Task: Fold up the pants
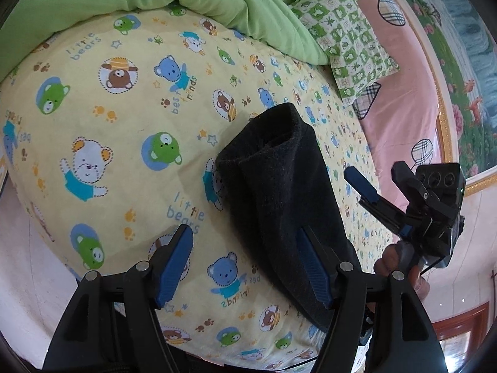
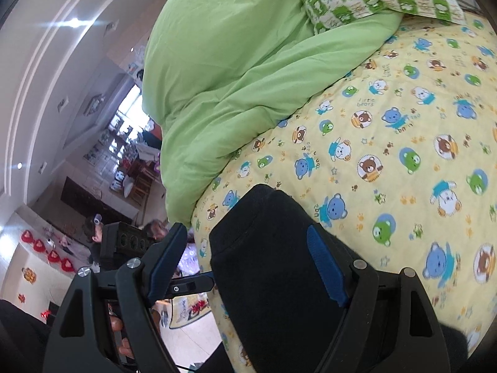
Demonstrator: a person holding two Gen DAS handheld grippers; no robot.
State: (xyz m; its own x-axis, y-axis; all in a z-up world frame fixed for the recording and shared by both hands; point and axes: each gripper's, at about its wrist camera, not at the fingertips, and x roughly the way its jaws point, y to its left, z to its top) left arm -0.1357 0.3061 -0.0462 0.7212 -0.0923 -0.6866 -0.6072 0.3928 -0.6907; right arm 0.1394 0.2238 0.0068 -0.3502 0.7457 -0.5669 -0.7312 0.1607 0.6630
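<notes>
Fingers point(image 1: 174, 264) flank folded pants point(image 1: 279, 205), lying lengthwise away.

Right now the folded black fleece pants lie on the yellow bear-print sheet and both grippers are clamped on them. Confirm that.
Not clamped. In the left wrist view the left gripper and right gripper stand open, gripping nothing. The folded black fleece pants do lie on the yellow bear-print sheet.
</notes>
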